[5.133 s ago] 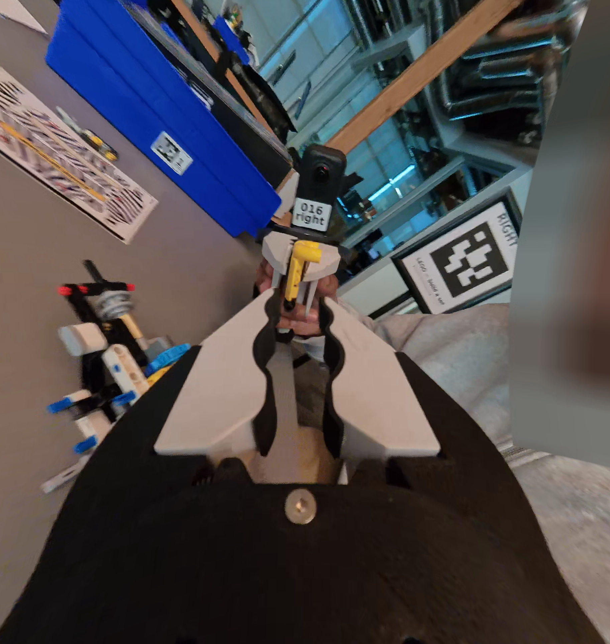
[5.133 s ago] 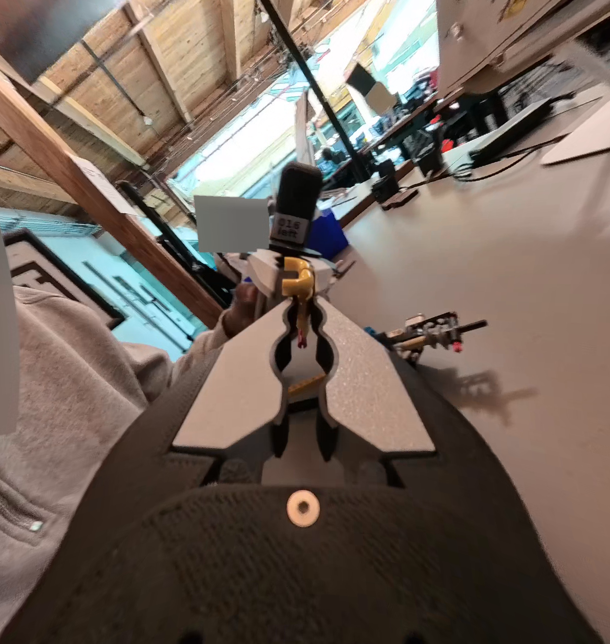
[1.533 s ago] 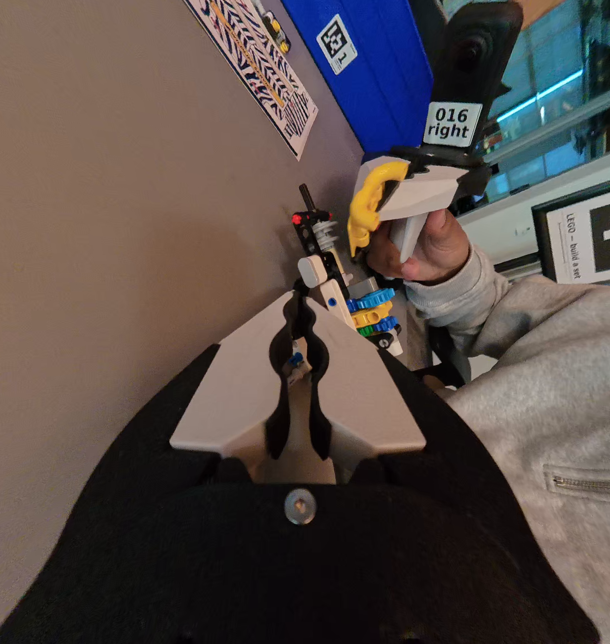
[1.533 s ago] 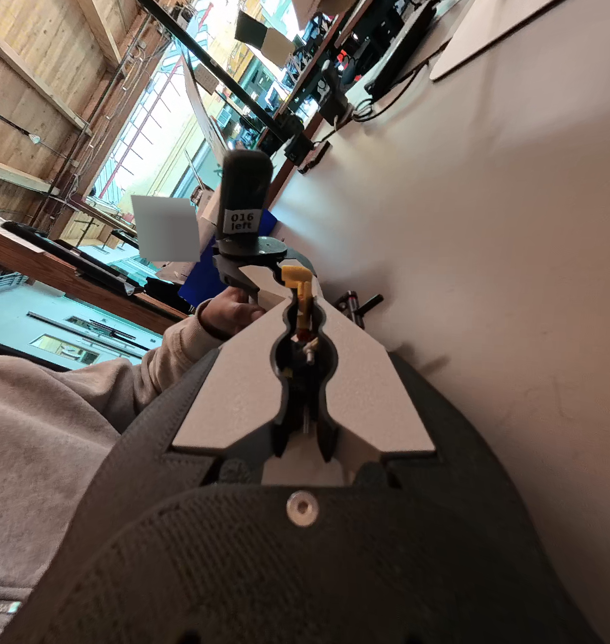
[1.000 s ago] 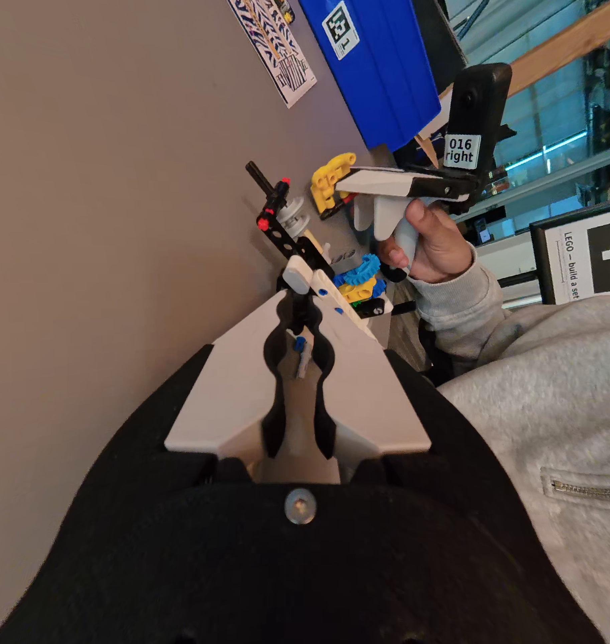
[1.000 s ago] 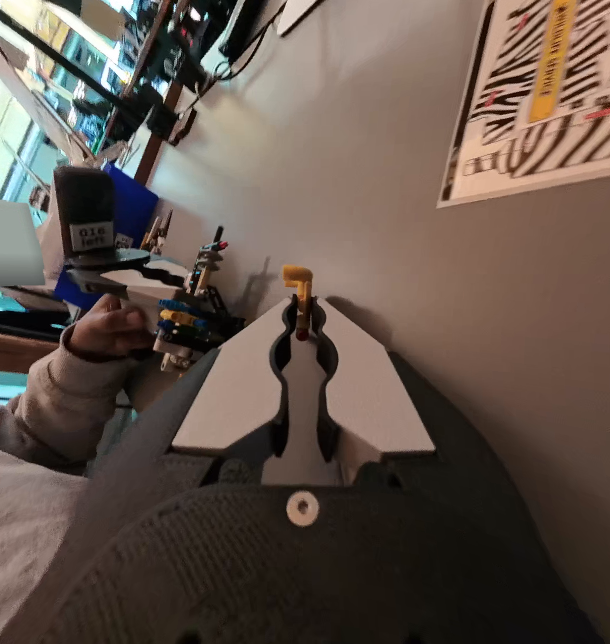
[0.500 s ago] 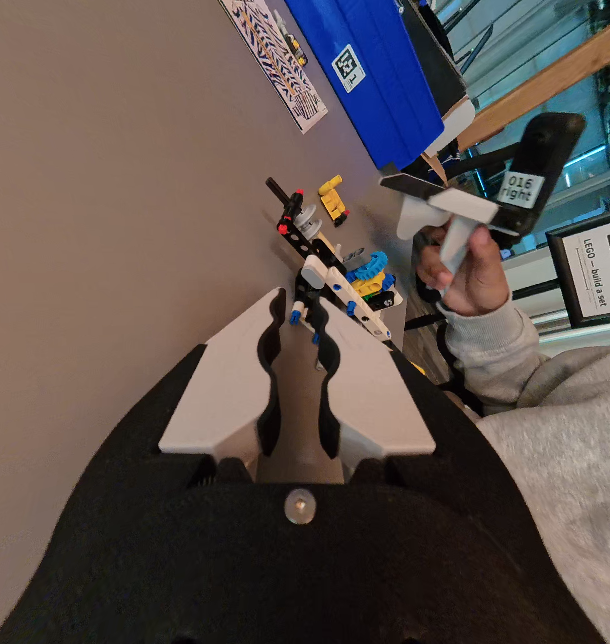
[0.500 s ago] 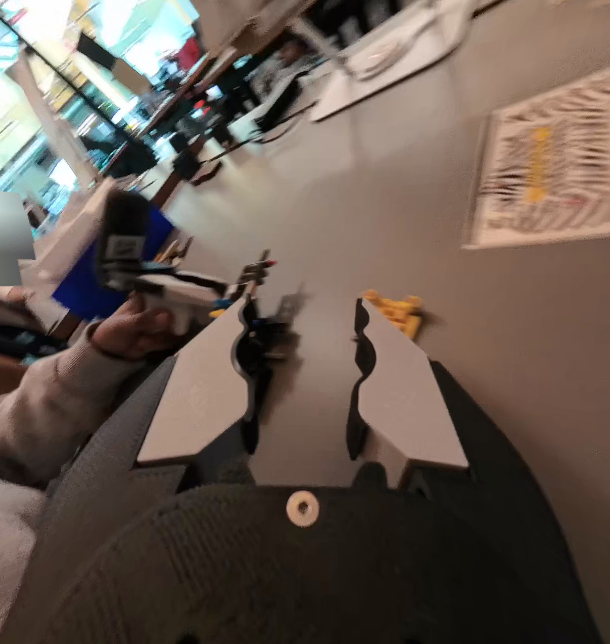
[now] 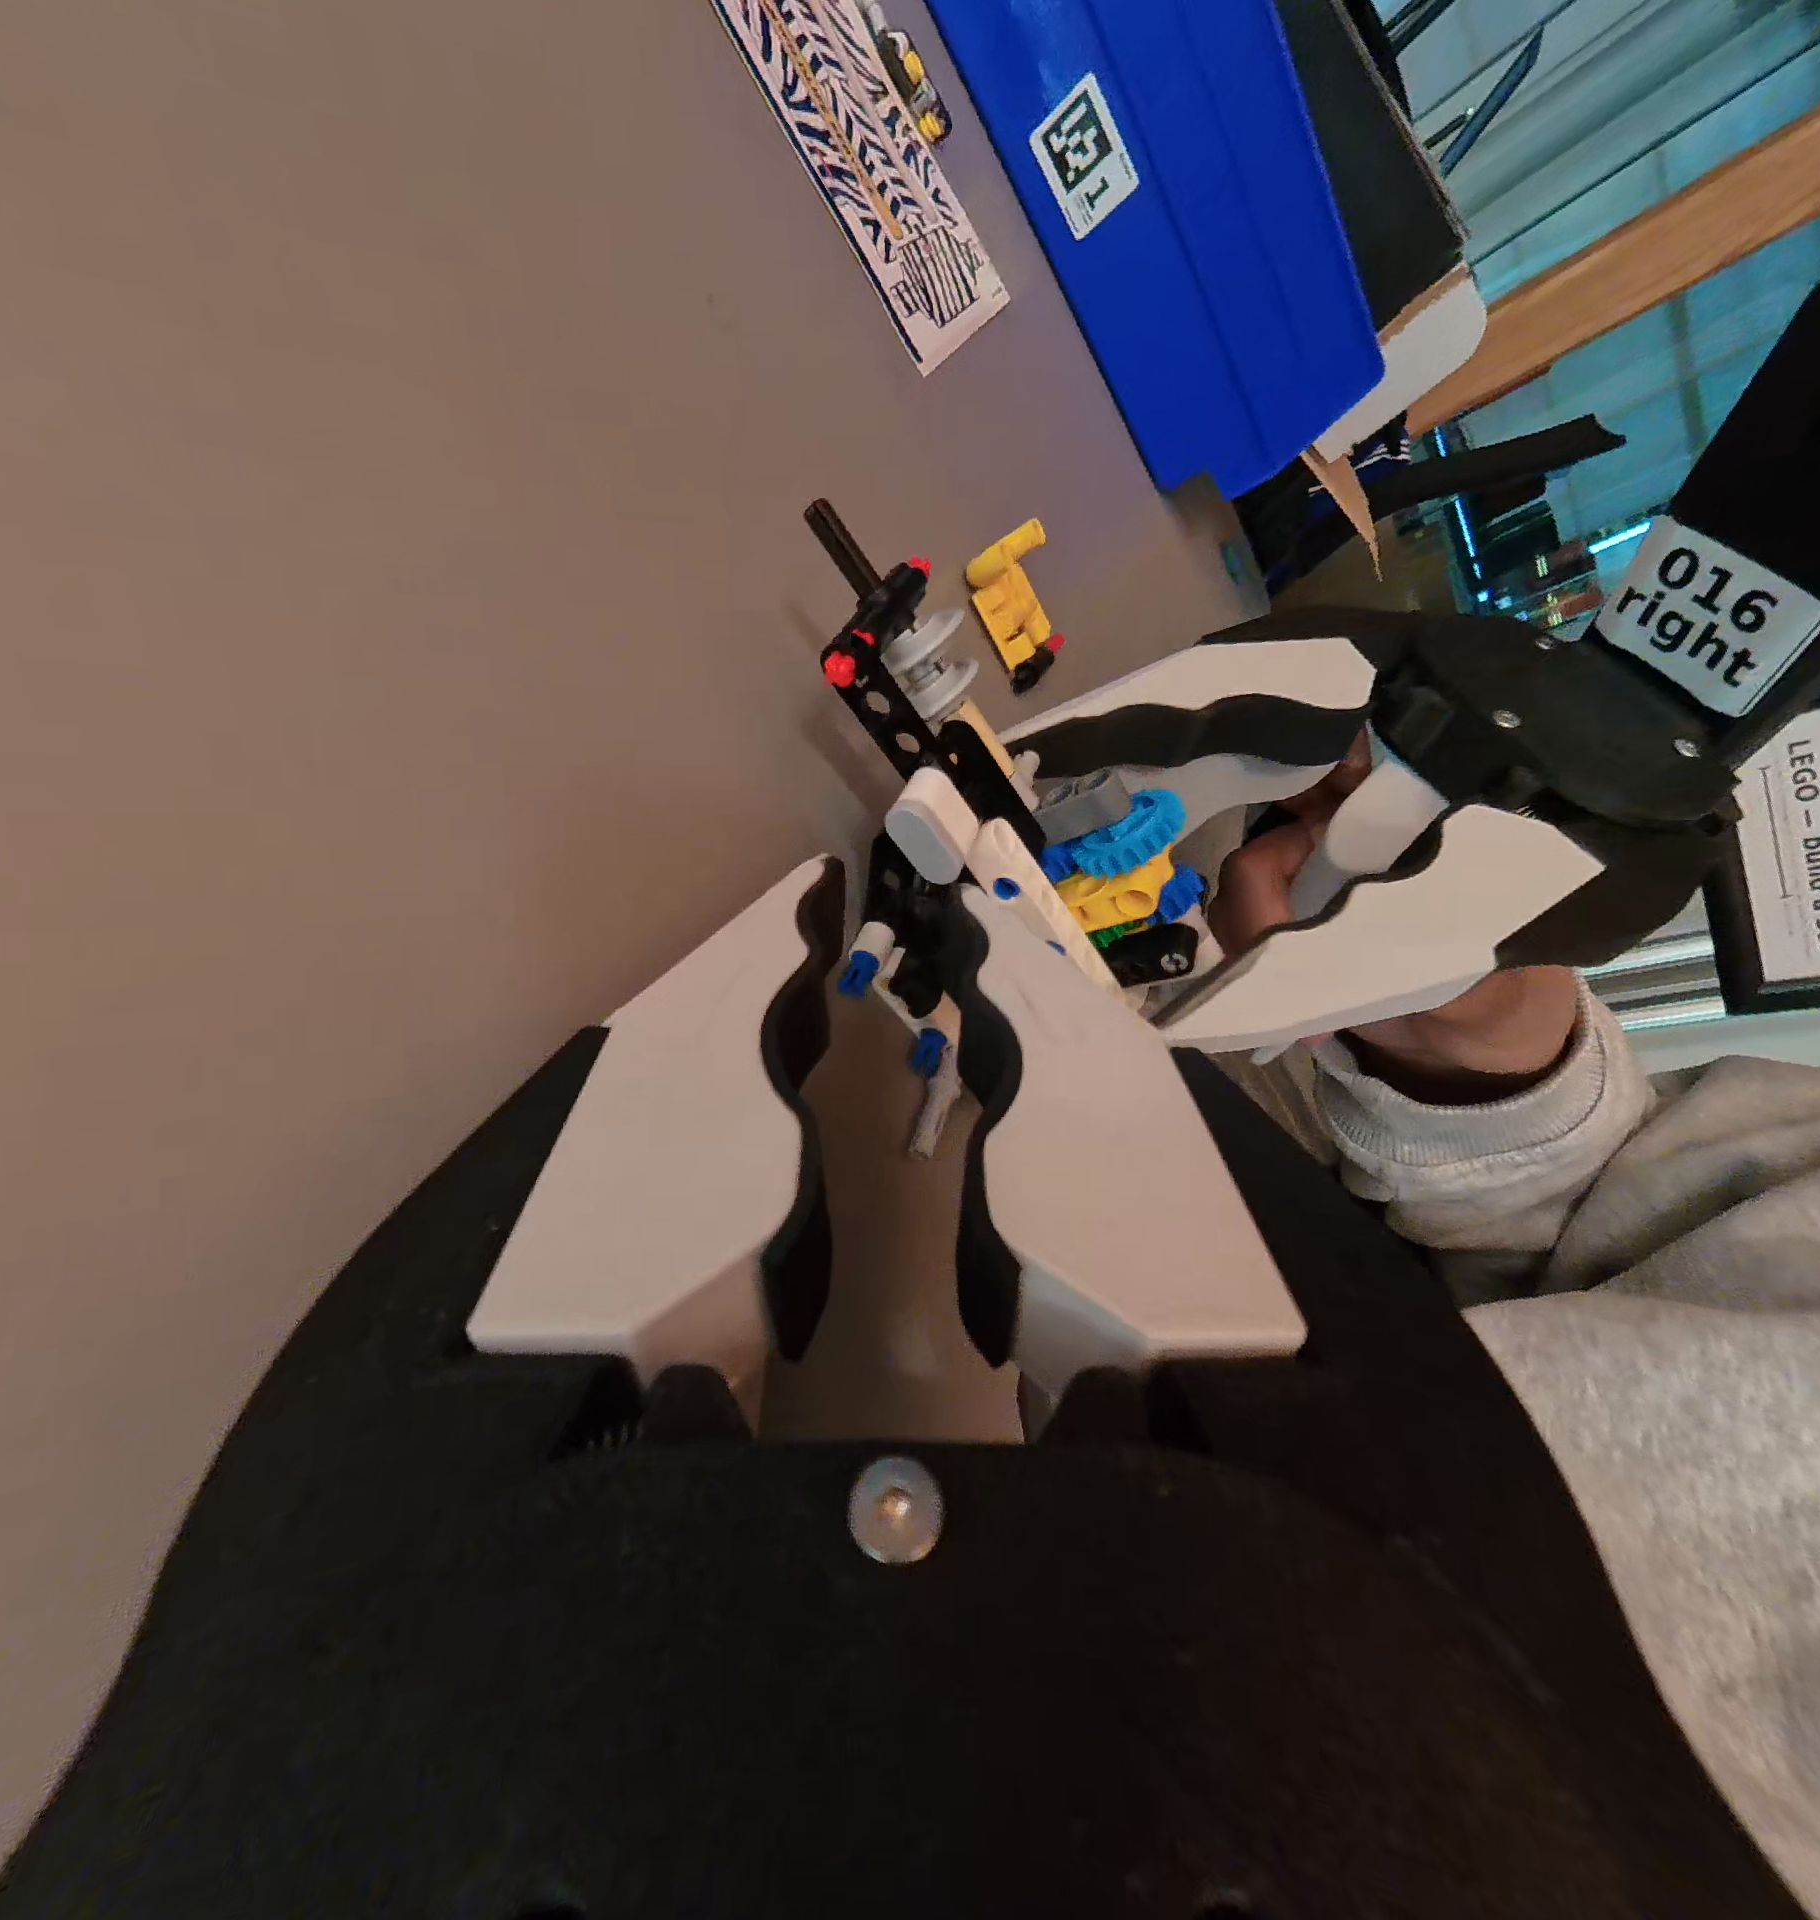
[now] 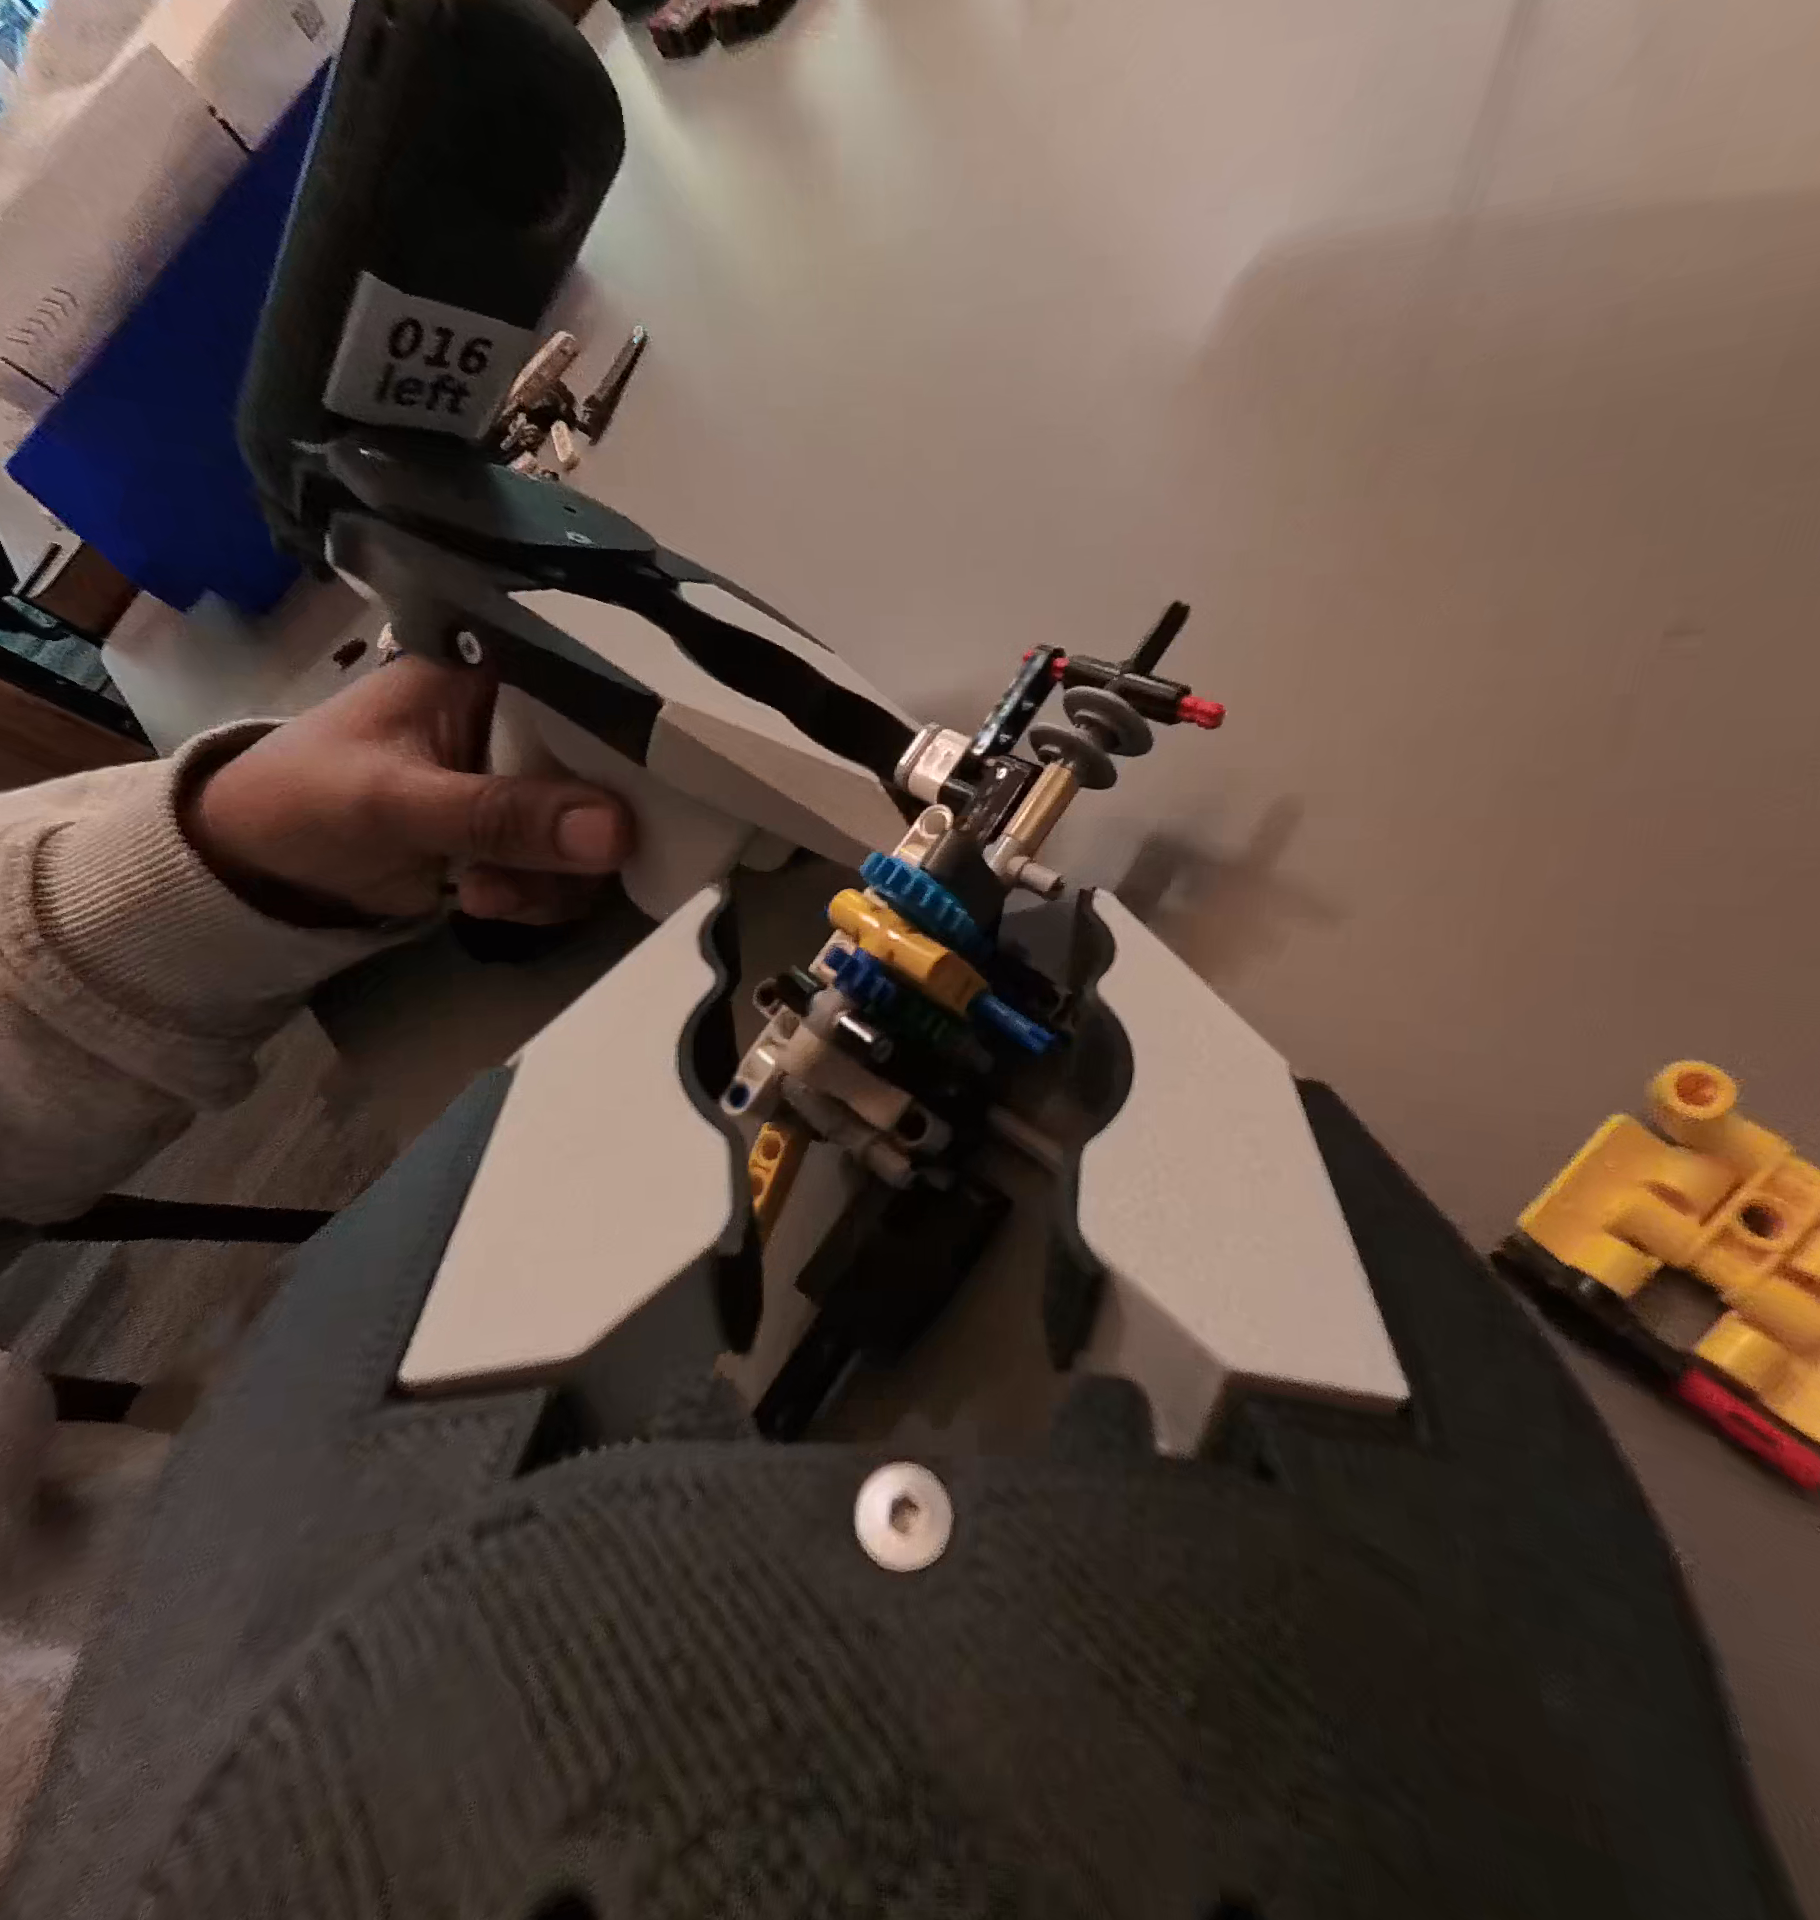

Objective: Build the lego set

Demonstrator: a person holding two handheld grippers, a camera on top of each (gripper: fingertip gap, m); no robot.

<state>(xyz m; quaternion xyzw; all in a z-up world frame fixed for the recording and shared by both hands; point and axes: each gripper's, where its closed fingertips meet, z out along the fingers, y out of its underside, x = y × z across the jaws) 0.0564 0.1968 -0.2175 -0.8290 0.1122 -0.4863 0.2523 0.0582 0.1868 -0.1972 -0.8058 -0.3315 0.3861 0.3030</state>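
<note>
The lego assembly (image 9: 999, 883), a black and white beam frame with a stack of blue and yellow gears, lies on the grey table (image 9: 366, 520). My left gripper (image 9: 904, 899) is open, and the assembly's black end with blue pins sits between its fingertips. My right gripper (image 10: 906, 902) is open wide, with its fingers on either side of the gear stack (image 10: 906, 956). It also shows in the left wrist view (image 9: 1088, 878). A yellow piece with a black and red pin (image 10: 1737, 1236) lies loose on the table to the right, also seen in the left wrist view (image 9: 1010, 613).
A blue box (image 9: 1176, 229) and a striped patterned sheet (image 9: 864, 177) lie farther back on the table. A framed sign (image 9: 1810, 852) stands beyond the table edge. The person's grey sleeve (image 9: 1457, 1132) is close on the right. Small tools (image 10: 563, 405) lie by the blue box. The grippers are tip to tip, or close to it.
My right gripper set the yellow piece on the table, opened, and moved in around the assembly's gears. My left gripper, shut on the assembly a second ago, has opened its fingers.
</note>
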